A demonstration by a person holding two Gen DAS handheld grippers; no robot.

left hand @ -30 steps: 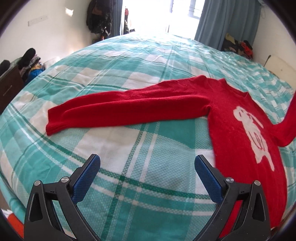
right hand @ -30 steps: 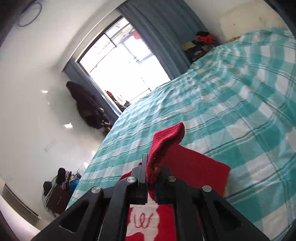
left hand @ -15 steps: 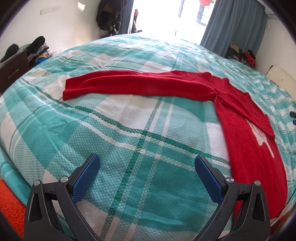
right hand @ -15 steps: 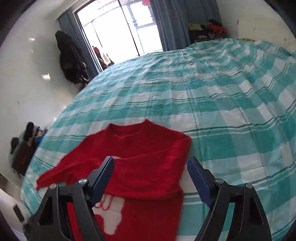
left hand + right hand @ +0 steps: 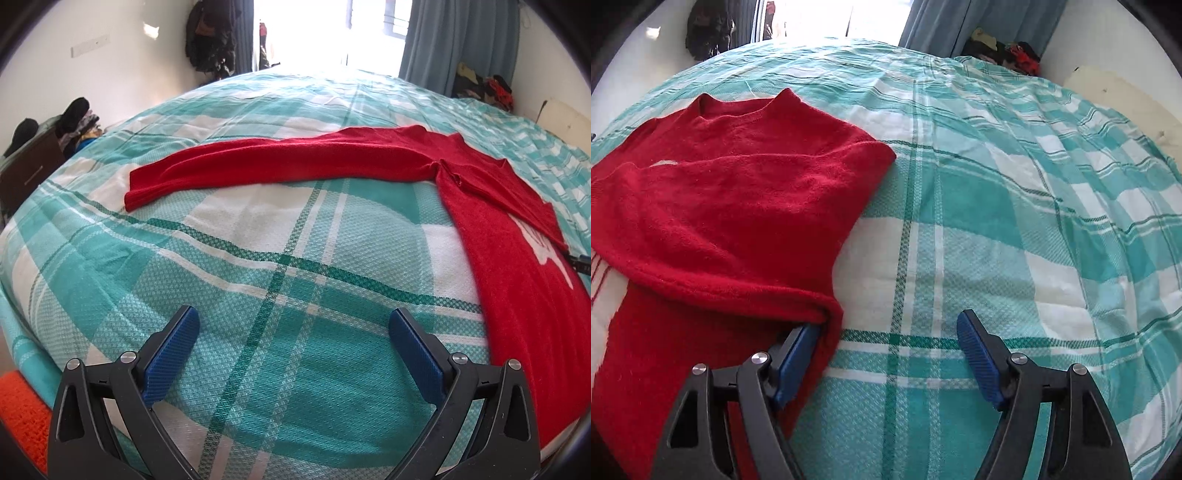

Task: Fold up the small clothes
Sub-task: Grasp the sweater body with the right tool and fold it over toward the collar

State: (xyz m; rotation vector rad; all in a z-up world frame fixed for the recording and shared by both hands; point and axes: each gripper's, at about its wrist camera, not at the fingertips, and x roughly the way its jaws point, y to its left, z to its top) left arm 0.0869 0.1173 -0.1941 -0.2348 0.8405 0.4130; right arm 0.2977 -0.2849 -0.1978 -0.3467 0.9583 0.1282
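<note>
A red sweater is seen spread on the checked bedspread. Left of its body, one sleeve lies stretched out flat, unfolded; the left gripper hangs spread and empty short of it. That sleeve probably must be pinched at its cuff next. Over the sweater's right side, the other sleeve is laid across the chest; the right gripper, its jaws having just closed slightly, stands spread with nothing pinched.

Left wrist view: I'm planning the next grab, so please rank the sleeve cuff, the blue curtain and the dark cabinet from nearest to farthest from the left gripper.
1. Sleeve cuff, on the bedspread, ahead and to the left of the left gripper.
2. Dark cabinet, beside the bed at far left.
3. Blue curtain, by the window at the far wall, upper right.
</note>
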